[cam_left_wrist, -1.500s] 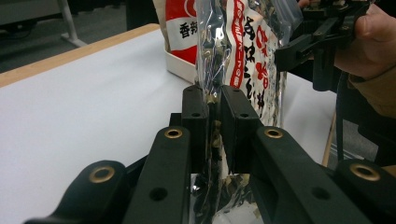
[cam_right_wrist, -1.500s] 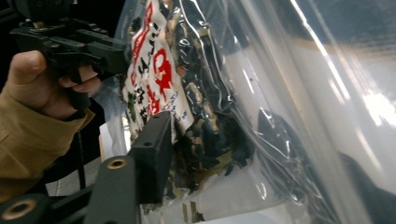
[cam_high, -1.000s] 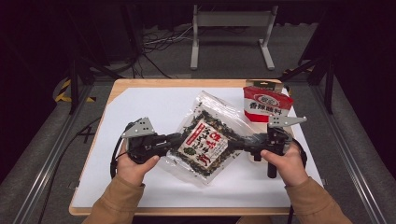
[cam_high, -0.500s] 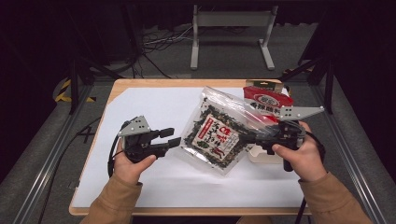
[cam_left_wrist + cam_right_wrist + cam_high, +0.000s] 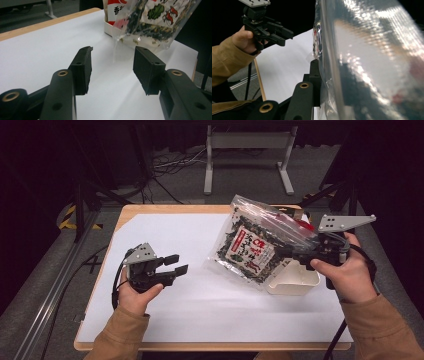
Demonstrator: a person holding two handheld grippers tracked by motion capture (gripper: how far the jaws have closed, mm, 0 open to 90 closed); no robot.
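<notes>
A clear bag of dark dried food with a printed label hangs tilted above the table, and my right gripper is shut on its right edge. In the right gripper view the shiny bag presses against the one jaw that shows. My left gripper rests low over the white sheet at the left, apart from the bag. Its jaws have just been opening and stand open with nothing between them. From there the bag hangs farther off.
A white tray sits on the white sheet under the bag's lower corner. A red packet shows behind the bag. The wooden table edge runs along the back. A metal stand is on the floor beyond.
The left gripper let go of the bag, drew back left and opened. The right gripper lifted the bag up and to the right, off the table.
</notes>
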